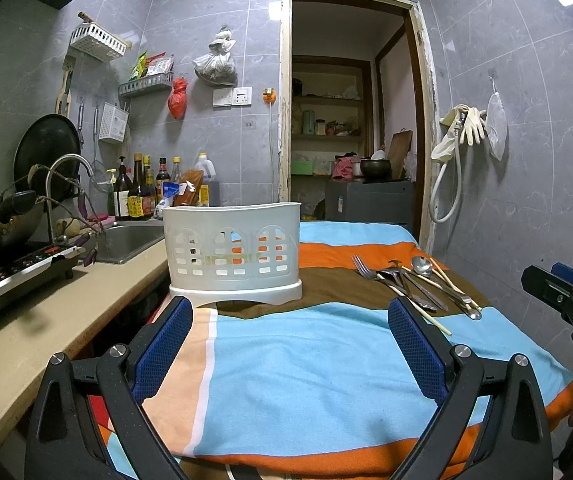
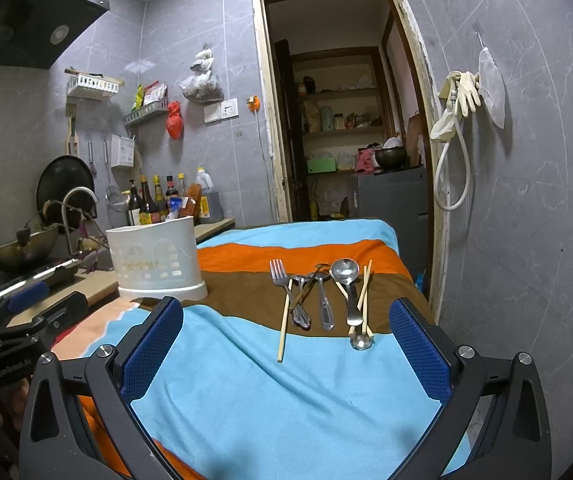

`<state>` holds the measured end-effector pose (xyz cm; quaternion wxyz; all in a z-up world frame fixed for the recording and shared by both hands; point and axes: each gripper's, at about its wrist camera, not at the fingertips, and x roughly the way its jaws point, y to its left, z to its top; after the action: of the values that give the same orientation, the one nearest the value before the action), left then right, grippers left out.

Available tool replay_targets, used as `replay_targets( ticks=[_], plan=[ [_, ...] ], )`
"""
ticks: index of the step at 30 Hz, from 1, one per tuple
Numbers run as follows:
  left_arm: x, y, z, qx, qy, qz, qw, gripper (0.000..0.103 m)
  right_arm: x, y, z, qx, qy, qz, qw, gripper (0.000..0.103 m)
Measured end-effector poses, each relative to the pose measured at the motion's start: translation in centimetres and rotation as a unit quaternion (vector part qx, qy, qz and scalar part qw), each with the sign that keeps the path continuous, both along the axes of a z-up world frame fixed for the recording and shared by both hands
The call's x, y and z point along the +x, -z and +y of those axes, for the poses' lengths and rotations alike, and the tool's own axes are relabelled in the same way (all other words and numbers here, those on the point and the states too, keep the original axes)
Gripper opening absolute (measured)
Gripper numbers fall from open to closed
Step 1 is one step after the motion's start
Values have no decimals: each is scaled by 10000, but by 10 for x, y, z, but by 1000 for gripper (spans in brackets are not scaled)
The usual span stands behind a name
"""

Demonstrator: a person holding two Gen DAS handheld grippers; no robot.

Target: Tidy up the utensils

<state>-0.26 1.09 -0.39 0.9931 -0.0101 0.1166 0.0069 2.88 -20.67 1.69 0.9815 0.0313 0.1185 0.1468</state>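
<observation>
Small tiled kitchen; striped cloth (image 2: 286, 392) covers the work surface, counter and sink (image 1: 130, 240) off to the left.

Left gripper (image 1: 290, 344) hangs low over the blue stripe, jaws spread wide, nothing between them. Right gripper (image 2: 286, 352) likewise: spread wide, empty, aimed at the cutlery.

Cutlery lies in a loose row on the brown stripe, near the cloth's right side: fork (image 2: 286, 292), a few overlapping spoons (image 2: 346, 280), loose chopsticks (image 2: 283, 328). Pieces cross and touch one another.

White slotted basket (image 1: 233, 248) stands upright on the cloth's left edge, well apart from the cutlery. Through the slots only the cloth behind shows; it looks empty, though the inside floor is hidden.

Step in hand, as judged: first pick. Best to take an outlying piece, the lone chopstick or the fork, pinching mid-handle so neighbours stay undisturbed. Thin metal on soft cloth may slip; close low and square across the handle.
</observation>
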Motion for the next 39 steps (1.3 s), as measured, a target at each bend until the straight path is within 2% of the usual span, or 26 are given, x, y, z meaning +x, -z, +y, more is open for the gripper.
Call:
replay_targets(
  ticks=[34,39],
  plan=[
    [1,0,0,0,0,16,10000,96,0,3,1,15,4,48,10000,103],
    [3,0,4,-215,321,57,9992,96,1,9,0,30,68,30,10000,103]
  ],
)
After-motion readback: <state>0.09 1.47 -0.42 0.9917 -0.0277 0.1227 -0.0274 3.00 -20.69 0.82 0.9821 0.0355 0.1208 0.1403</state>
